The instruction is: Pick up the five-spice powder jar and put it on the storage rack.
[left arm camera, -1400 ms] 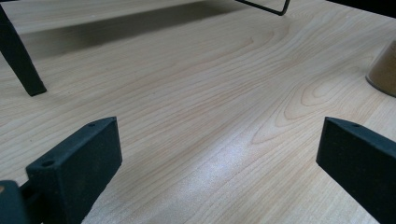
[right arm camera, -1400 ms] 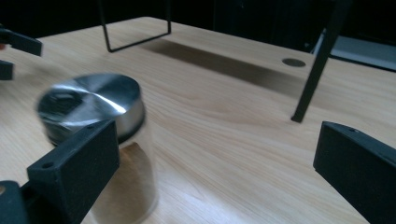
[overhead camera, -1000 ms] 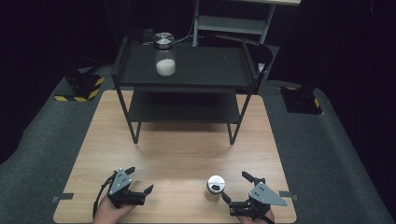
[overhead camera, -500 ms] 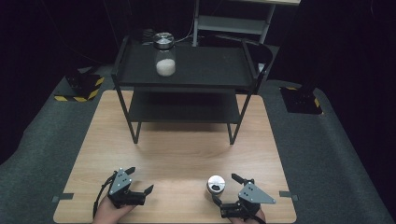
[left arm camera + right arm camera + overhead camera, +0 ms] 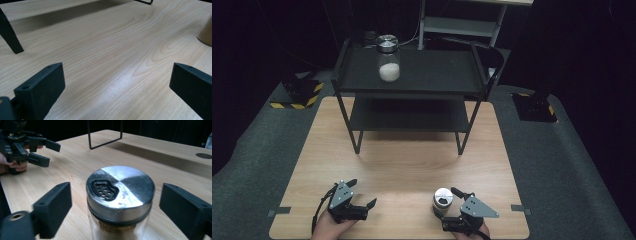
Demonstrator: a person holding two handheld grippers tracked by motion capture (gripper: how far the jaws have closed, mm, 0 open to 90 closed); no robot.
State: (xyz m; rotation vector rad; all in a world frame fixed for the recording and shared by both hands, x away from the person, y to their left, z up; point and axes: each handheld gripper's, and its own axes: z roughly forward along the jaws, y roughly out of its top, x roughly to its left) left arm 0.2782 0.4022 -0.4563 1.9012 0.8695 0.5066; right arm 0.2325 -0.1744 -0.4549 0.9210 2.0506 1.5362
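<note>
**Right hand-held gripper straddling spice jar, not yet closed**

Right hand-held gripper (image 5: 112, 207): jaws spread wide, one on each side of the spice jar (image 5: 120, 202), clear gaps both sides, no contact visible. The jar is glass with a steel shaker lid (image 5: 121, 188), perforated opening facing up, brownish powder inside. In the high view this gripper (image 5: 452, 202) sits at the near edge of the counter (image 5: 412, 160), with the jar (image 5: 442, 199) just beside and slightly left of it.

Left hand-held gripper (image 5: 117, 85): jaws also wide, nothing between them, only bare wood ahead. In the high view it (image 5: 359, 197) rests well to the left of the spice jar, near the same front edge.

Beyond the spice jar: a black two-tier shelf (image 5: 409, 95) stands at the far half of the counter. On its top tier sits a second jar (image 5: 388, 59) holding white material, possibly salt or sugar; too distant to tell.

Risks, judged from this pose:
- The jaws look level with the lid rim rather than the glass body. Closing there could slip on smooth steel or tip the jar.
- The jar stands near the front edge; a lopsided close would push it sideways, perhaps off the counter.
- Tilting once lifted could spill powder through the open shaker holes.
</note>
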